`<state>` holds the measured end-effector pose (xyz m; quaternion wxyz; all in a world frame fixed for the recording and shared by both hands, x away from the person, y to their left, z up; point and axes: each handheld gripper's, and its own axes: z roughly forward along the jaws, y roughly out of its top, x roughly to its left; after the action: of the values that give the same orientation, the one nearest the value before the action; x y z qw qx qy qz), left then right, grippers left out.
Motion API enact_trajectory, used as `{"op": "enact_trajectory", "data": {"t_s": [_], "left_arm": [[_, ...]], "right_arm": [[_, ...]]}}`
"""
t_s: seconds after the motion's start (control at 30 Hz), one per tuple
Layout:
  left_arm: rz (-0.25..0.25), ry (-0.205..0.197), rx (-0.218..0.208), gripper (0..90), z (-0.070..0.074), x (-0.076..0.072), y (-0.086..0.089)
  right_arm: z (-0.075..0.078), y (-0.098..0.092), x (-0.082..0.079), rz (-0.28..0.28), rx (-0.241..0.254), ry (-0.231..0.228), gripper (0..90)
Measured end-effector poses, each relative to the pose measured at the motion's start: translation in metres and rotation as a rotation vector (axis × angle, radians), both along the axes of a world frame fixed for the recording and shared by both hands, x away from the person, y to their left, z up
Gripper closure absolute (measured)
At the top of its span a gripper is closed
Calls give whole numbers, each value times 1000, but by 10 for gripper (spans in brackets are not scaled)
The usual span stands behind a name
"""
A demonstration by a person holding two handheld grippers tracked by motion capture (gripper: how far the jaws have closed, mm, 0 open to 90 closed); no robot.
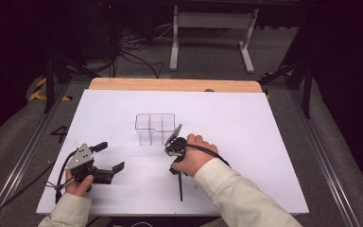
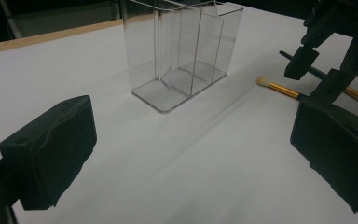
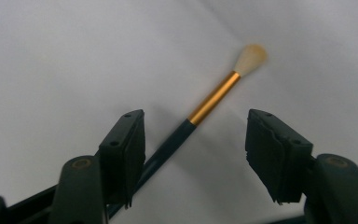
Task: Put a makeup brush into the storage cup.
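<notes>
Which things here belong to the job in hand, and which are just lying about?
In the job:
- makeup brush, lying between the open right tongs
- clear divided organizer, empty

Just about:
- second brush behind the right tongs
- left tongs, open, holding nothing
- metal stand beyond the table

A white sheet [image 1: 246,142] is spread over the counter [image 1: 175,84], whose wooden edge is left bare at the far side. Cables [image 1: 137,52] and a white frame [image 1: 212,21] are seen on the floor beyond.

Dim room, table lit from above, soft shadows, close-ups slightly blurred.
</notes>
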<state>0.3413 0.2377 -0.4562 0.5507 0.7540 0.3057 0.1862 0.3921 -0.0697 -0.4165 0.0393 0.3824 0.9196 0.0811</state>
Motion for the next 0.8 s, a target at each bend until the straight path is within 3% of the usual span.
{"op": "enact_trajectory", "data": {"t_s": [0.37, 0.8], "left_arm": [[-11, -2, 4, 9, 0, 0, 0], [-16, 4, 8, 9, 0, 1, -1]], "right_arm": [[-6, 11, -3, -38, -48, 11, 543], [-6, 20, -6, -46, -66, 25, 695]]}}
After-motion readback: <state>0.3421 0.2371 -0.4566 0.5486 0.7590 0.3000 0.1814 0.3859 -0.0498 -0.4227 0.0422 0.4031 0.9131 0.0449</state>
